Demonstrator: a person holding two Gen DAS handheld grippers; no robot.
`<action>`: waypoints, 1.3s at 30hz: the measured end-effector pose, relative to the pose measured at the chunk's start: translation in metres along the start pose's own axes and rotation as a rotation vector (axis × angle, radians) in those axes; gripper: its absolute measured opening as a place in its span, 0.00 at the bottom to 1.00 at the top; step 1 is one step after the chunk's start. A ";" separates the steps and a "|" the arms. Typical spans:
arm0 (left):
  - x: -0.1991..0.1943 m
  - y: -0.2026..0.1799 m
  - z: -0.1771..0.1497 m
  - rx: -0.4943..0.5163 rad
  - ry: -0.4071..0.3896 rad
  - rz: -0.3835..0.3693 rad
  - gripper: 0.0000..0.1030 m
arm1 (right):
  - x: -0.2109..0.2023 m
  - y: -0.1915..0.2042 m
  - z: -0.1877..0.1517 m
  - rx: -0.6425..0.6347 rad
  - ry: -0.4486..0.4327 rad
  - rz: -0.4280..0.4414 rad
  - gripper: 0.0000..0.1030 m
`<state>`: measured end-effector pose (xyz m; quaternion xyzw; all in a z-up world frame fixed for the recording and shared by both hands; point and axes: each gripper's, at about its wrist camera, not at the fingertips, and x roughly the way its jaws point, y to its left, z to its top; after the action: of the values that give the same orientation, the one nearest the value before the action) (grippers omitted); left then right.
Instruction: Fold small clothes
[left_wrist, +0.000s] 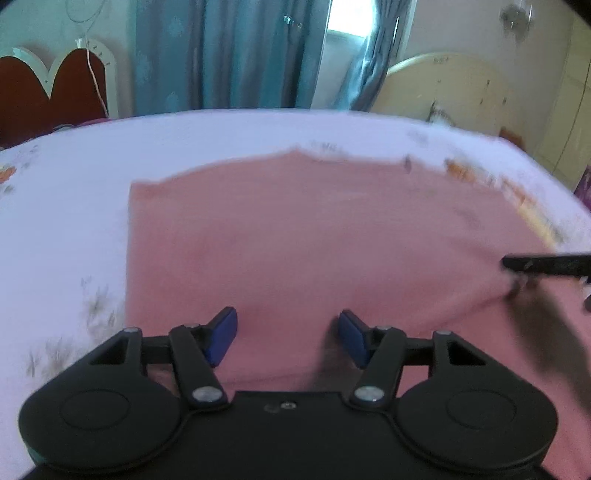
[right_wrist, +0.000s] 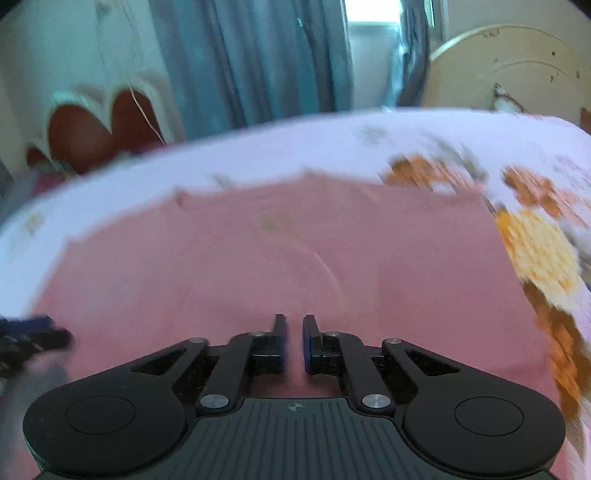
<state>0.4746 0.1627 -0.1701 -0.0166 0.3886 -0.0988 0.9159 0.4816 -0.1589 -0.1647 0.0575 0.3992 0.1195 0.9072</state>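
Pink cloth (left_wrist: 303, 229) spread flat on a white floral sheet (left_wrist: 74, 192), filling the middle of both views. Left edge straight, far edge slightly uneven with a small peak near the middle.

Left gripper (left_wrist: 288, 336) low over the near part of the cloth, blue pads (left_wrist: 223, 334) spread wide apart, nothing between them, pink fabric showing in the gap. Contact with the cloth not clear.

Right gripper (right_wrist: 294, 338) also over the near edge, fingers (right_wrist: 279, 325) drawn almost together with only a narrow slit left. Hard to tell whether any fabric is pinched in that slit; pink visible through it, blurred. In the left view, the right tool seen as a dark bar (left_wrist: 546, 264) entering from the right edge, with the cloth puckered and pulled toward its tip.

A faint curved crease (right_wrist: 321, 262) across the cloth ahead of the right gripper. Orange and yellow flower print (right_wrist: 535, 243) on the sheet just beside the cloth's right edge.

Behind the bed: blue curtains (left_wrist: 229, 55), a red headboard (left_wrist: 48, 92) with scalloped white trim, a cream rounded board (left_wrist: 450, 88).
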 end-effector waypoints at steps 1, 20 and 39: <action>-0.002 0.001 -0.002 0.001 -0.005 -0.002 0.59 | -0.003 -0.004 -0.001 0.021 0.001 -0.002 0.07; -0.011 0.008 -0.006 -0.005 0.012 -0.012 0.59 | -0.011 -0.009 -0.004 0.017 0.030 -0.061 0.07; -0.010 0.007 -0.006 -0.006 0.013 -0.002 0.64 | -0.002 -0.003 -0.007 -0.087 0.021 -0.088 0.08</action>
<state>0.4647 0.1719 -0.1684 -0.0190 0.3947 -0.0985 0.9133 0.4752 -0.1619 -0.1686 -0.0010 0.4054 0.0976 0.9089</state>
